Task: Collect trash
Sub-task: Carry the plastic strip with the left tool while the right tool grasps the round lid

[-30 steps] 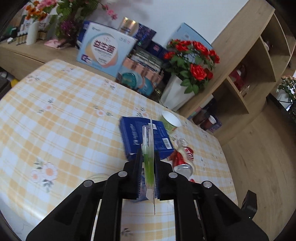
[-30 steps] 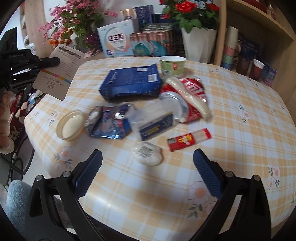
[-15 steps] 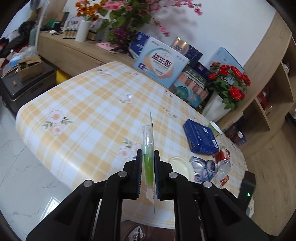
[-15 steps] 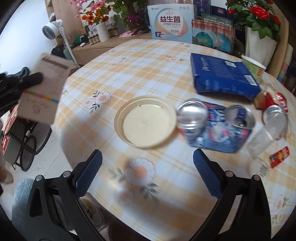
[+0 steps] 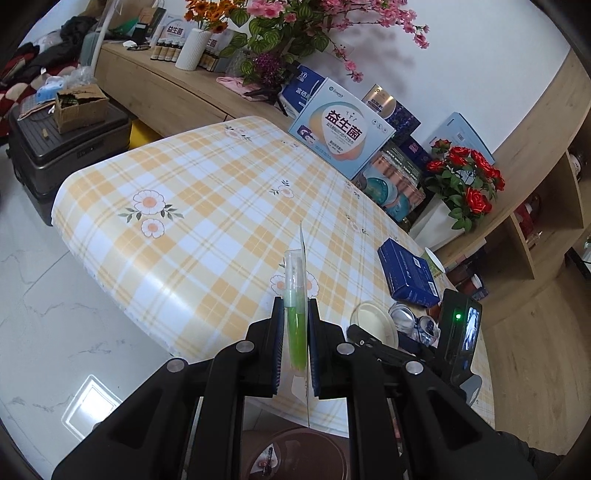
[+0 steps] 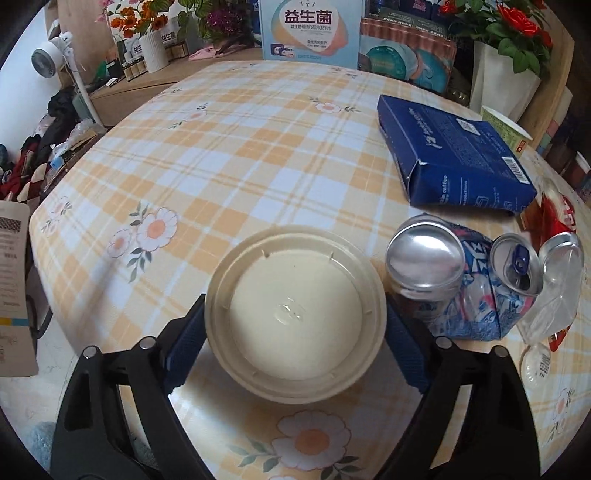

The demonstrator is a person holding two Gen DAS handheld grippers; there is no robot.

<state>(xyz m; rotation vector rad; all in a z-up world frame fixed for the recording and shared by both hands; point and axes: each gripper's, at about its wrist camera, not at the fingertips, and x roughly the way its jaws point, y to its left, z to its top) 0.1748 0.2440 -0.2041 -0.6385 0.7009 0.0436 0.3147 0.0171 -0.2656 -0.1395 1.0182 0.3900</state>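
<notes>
My left gripper (image 5: 295,332) is shut on a blister card with a green toothbrush (image 5: 296,295), held off the table's near edge above a brown bin (image 5: 295,454). The card also shows at the left edge of the right wrist view (image 6: 13,291). My right gripper (image 6: 293,332) is open, with its fingers either side of a cream round lid (image 6: 295,314) lying on the checked tablecloth (image 6: 258,166). Crushed cans (image 6: 424,266), a blue wrapper (image 6: 476,314), a clear plastic cup (image 6: 554,295) and a blue coffee box (image 6: 454,158) lie to the right.
A paper cup (image 6: 506,125), a large white and blue carton (image 6: 308,29) and a vase of red roses (image 6: 506,70) stand at the table's far side. A dark suitcase (image 5: 62,147) sits on the floor to the left. Wooden shelves (image 5: 546,221) stand at the right.
My left gripper has pulled back off the table with the card and now hangs over the bin. My right gripper has moved in low around the cream lid.
</notes>
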